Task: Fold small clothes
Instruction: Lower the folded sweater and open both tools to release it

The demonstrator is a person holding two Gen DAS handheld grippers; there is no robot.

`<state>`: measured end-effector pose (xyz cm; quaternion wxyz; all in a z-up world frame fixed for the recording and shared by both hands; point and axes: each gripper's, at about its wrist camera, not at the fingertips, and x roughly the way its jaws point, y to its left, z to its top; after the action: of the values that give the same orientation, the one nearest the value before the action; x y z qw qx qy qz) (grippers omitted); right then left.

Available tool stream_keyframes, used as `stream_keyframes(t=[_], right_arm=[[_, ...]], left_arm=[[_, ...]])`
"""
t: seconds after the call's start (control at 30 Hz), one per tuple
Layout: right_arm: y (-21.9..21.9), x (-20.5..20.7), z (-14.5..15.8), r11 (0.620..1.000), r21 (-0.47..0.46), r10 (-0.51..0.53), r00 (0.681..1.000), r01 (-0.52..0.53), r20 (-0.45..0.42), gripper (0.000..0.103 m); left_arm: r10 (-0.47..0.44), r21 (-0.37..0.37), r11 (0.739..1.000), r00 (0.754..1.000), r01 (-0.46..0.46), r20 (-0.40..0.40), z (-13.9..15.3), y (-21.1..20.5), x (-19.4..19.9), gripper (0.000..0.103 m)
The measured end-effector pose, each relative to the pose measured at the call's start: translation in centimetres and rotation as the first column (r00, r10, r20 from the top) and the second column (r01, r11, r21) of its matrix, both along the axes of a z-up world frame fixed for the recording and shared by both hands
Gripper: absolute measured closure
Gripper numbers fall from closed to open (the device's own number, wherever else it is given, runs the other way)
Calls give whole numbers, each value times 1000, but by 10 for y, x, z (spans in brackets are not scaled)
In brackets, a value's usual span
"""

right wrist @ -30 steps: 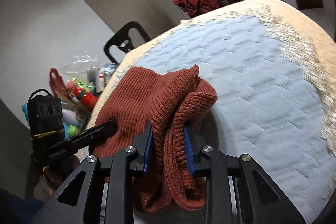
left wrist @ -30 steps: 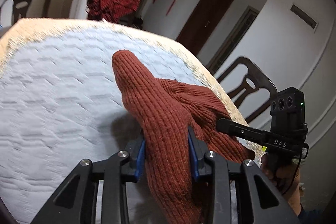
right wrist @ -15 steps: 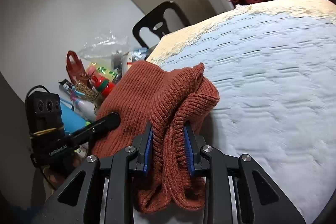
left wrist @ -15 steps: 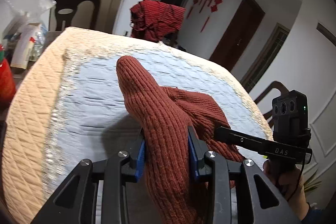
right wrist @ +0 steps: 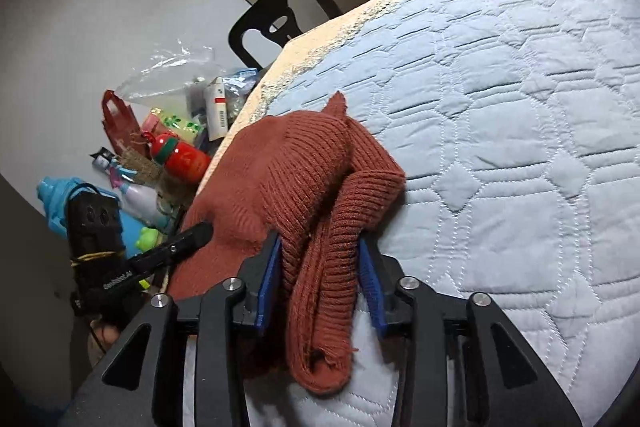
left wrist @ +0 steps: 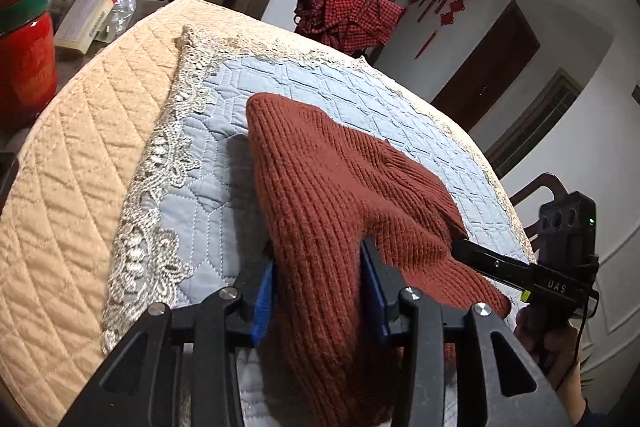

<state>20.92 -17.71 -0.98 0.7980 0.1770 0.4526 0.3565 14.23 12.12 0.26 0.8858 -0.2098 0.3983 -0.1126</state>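
Left gripper point(left wrist: 320, 291): jaws opening, blue pads either side of a thick bunch of rust-brown ribbed knit garment point(left wrist: 344, 195); the fabric fills the gap and both pads appear to touch it. Right gripper point(right wrist: 320, 279): jaws also opening, a doubled ribbed edge of the same garment point(right wrist: 316, 187) hanging down between the blue pads; the left pad lies against the knit, while a thin gap shows at the right pad, so its hold looks slack. Garment bunched, not flat: from the left wrist view it rises in a rounded hump ahead of the fingers and spreads rightward toward the right gripper point(left wrist: 472, 255), whose black finger tip touches the knit edge. From the right wrist view the left gripper point(right wrist: 196, 233) comes in from the left, its tip against the knit. A hand point(left wrist: 552, 343) grips the right tool's handle, lower right. Garment rests on a pale blue quilted mat point(right wrist: 500, 147), near its close edge, with lace trim point(left wrist: 160, 187) bordering the mat and a beige quilted cover point(left wrist: 68, 195) beyond. Farther out: a red jar with green band point(left wrist: 24, 43) at the left edge, cluttered packets and bottles point(right wrist: 168, 147) beside the table, a dark chair point(right wrist: 280, 15), a red checked cloth point(left wrist: 348, 11) heaped at the far side, and red hanging knots point(left wrist: 448, 3) on the wall.
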Motion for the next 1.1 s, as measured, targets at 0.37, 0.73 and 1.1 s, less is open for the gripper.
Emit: stream_keyframes(t=[0.37,0.73,1.1], right_arm=[[35,-66,56,967,-231,168,946,-104,277,72],[42,-68,24,926,-358,219,943,-121,249,92],[39,-73,30,933,-342,204,949,-113,242,92]], left_arm=[[18,124,992,994,-31,108,38,-21,-56,60],[19,187,982,998,-30,59,13,-36,-59,60],[49,244,968,998,-59,47,15,-44,-64,59]])
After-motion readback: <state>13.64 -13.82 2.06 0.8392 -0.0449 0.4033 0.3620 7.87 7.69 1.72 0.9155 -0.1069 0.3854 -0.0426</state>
